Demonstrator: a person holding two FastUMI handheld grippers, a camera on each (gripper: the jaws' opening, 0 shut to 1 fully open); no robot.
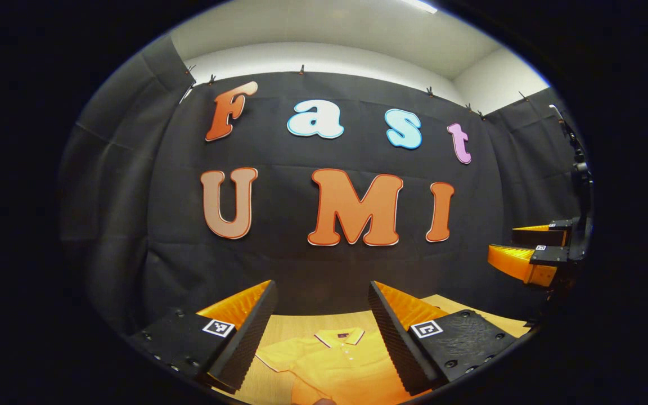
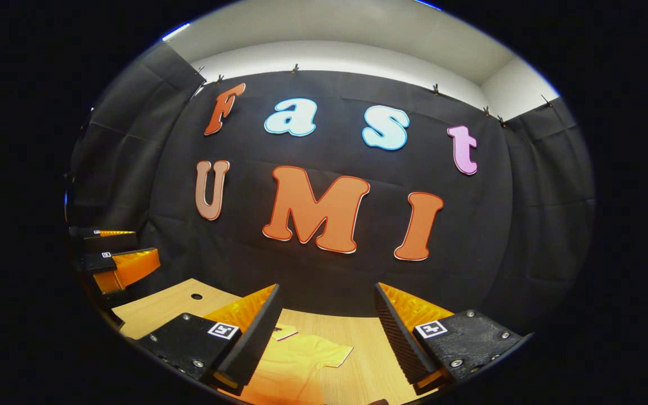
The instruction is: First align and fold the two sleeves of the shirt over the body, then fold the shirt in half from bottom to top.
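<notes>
A yellow polo shirt [image 1: 338, 363] lies flat on the wooden table [image 1: 296, 323], collar toward the back wall. My left gripper [image 1: 321, 332] hovers above it, open, with the collar and one short sleeve between its fingers in the left gripper view. In the right gripper view my right gripper [image 2: 324, 332] is open above the shirt [image 2: 296, 365], whose other sleeve spreads out on the table [image 2: 358, 337]. The right gripper [image 1: 504, 247] also appears far right in the left gripper view, and the left gripper [image 2: 133, 253] far left in the right gripper view.
The black cloth wall stands close behind the table's far edge. A small round hole [image 2: 196, 296] sits in the tabletop at the back left of the right gripper view. A dark stand [image 1: 580, 169] rises at the far right of the left gripper view.
</notes>
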